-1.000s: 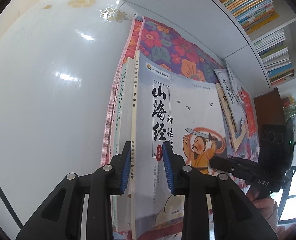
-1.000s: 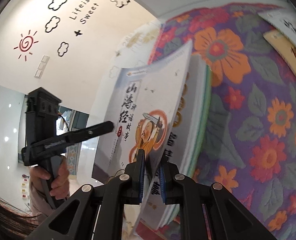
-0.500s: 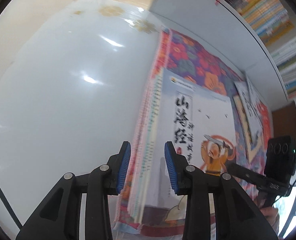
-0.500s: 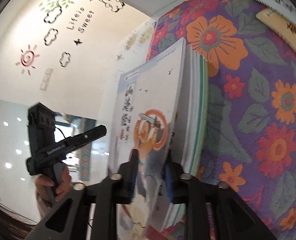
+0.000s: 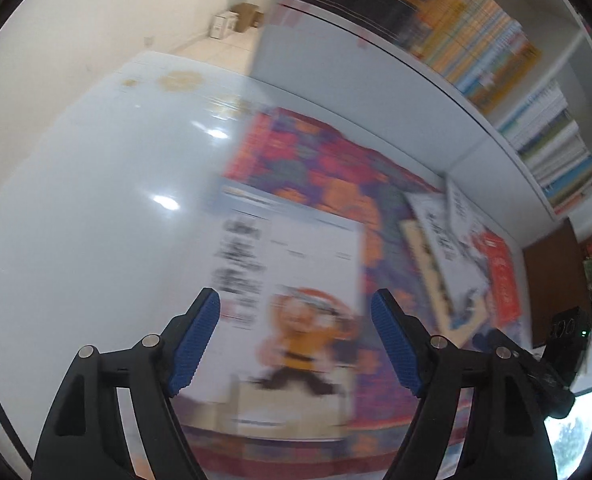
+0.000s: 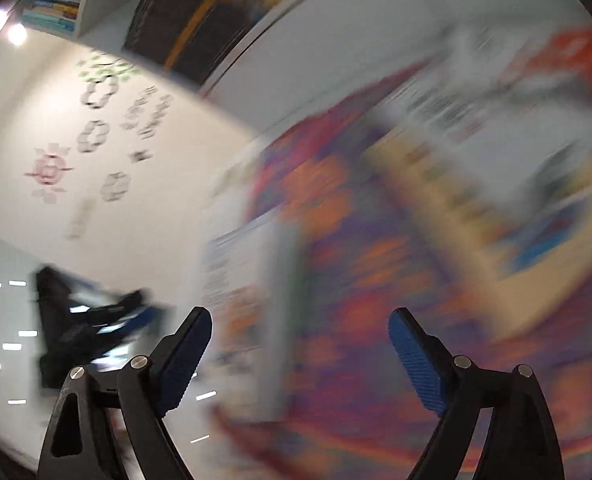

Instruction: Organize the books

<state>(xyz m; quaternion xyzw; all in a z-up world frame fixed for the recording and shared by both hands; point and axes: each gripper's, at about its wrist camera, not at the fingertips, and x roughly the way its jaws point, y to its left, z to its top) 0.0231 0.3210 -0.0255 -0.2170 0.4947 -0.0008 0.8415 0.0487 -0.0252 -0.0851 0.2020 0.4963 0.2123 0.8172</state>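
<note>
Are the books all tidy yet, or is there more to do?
Not yet. One white picture book lies flat on the flowery cloth. Both the left hand-held gripper and the right hand-held gripper are opening and empty. A loose pile of books still waits beside the shelf.

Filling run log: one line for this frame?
left gripper: opening, empty | right gripper: opening, empty | white book: flat on floral cloth
</note>
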